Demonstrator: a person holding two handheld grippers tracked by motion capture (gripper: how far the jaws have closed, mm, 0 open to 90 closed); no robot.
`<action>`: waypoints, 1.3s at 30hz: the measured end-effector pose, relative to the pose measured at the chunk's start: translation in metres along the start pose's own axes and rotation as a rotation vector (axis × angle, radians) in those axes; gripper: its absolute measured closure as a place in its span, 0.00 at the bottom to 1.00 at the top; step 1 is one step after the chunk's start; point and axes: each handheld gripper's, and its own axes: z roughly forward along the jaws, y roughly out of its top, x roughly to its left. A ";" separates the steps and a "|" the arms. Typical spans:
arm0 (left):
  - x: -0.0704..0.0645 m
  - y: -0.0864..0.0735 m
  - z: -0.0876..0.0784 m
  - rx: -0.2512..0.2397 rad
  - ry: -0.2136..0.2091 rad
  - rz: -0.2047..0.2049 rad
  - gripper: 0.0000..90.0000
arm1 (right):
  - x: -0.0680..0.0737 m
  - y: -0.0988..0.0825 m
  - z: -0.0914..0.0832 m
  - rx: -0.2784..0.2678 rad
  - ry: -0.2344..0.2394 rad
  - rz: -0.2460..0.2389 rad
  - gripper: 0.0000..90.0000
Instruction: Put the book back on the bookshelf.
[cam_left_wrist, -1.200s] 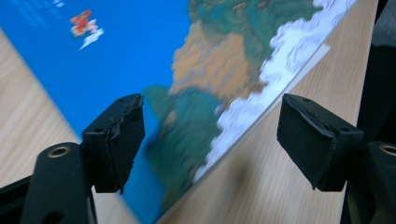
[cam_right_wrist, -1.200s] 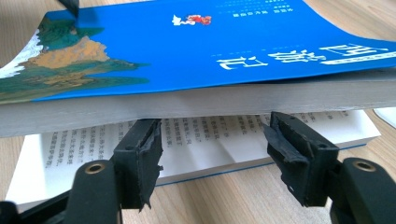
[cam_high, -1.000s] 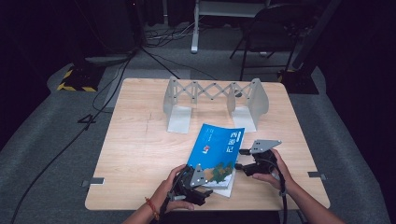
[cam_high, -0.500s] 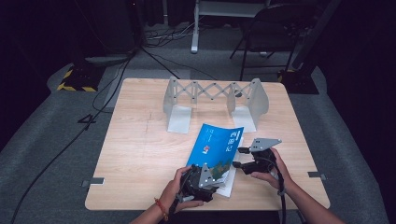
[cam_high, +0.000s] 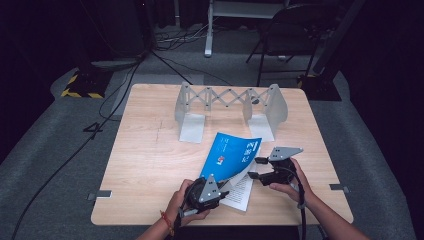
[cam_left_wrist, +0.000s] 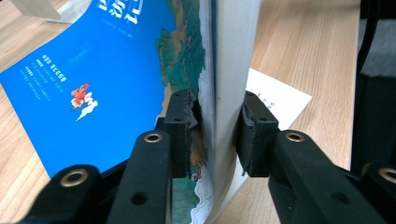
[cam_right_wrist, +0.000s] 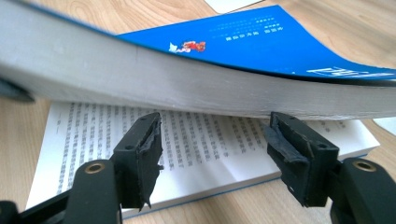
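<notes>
A blue paperback book (cam_high: 231, 154) lies open on the wooden table (cam_high: 150, 165), its cover and a thick block of pages lifted and curved. My left gripper (cam_high: 224, 193) has just been closing and is now shut on that lifted block (cam_left_wrist: 229, 70) at its near edge, with the pads (cam_left_wrist: 187, 126) pressing both sides beside the blue cover (cam_left_wrist: 93, 70). My right gripper (cam_high: 253, 168) stands open at the book's right side. In the right gripper view its jaws (cam_right_wrist: 215, 144) are apart and hold nothing, under the raised page block (cam_right_wrist: 187, 84) and over the printed page (cam_right_wrist: 201, 135).
A grey expandable bookend rack (cam_high: 227, 102) stands upright at the back middle of the table. Bare wood stretches to the left of the book. Dark floor with cables (cam_high: 125, 90) and a chair (cam_high: 295, 35) lie beyond the far edge.
My left gripper has closed onto the near edge of the lifted pages. The blue cover now stands a little higher. The right gripper has stayed put.
</notes>
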 end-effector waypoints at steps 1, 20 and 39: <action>0.000 0.000 0.000 0.000 0.000 0.000 0.79 | 0.000 0.000 0.000 0.000 0.000 0.000 0.40; 0.035 -0.018 -0.030 -0.004 -0.041 -0.024 0.82 | 0.000 0.003 -0.026 -0.076 -0.009 -0.163 0.38; 0.055 -0.031 -0.043 -0.002 -0.075 -0.056 0.80 | -0.025 0.017 0.012 0.020 0.092 -0.324 0.30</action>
